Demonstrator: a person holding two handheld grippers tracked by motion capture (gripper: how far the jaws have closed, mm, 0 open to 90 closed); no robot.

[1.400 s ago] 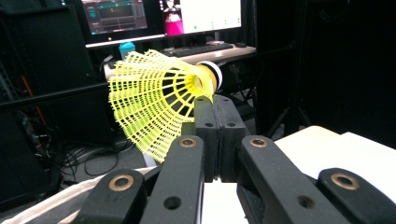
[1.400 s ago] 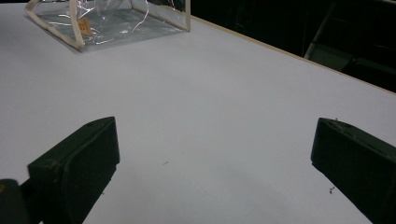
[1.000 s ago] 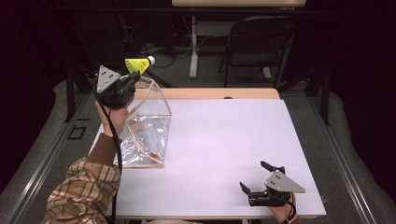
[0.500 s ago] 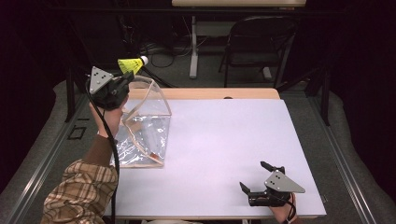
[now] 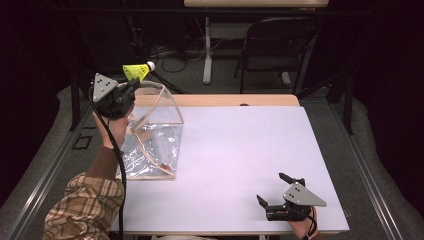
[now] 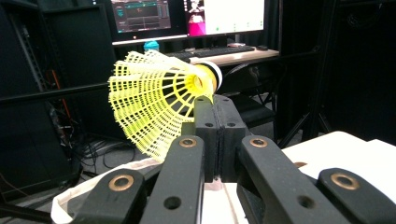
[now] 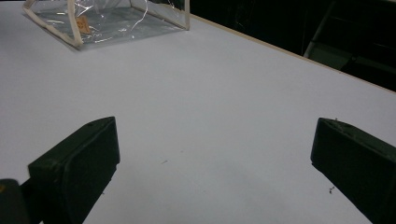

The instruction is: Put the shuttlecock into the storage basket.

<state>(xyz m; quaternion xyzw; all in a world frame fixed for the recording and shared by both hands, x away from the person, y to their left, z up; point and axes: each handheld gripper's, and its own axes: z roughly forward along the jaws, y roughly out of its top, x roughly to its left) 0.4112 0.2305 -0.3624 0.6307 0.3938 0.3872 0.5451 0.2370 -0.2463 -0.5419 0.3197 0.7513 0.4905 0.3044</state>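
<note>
The white table (image 5: 240, 165) is bare but for a clear pouch (image 5: 152, 135) standing open-topped at its left edge, beside the person's plaid sleeve (image 5: 82, 210). The left gripper (image 5: 131, 87) is held above and just behind the pouch's rim, its jaws pressed together on the skirt of a yellow shuttlecock (image 6: 159, 100), whose cork points away from the person. Over the last second the shuttlecock has been carried a little higher and further left, off the pouch's mouth, so it is judged to be on its way out of the pouch rather than in. The right gripper (image 5: 272, 195) has been left resting at the table's near right corner, jaws spread wide and holding nothing.
</note>
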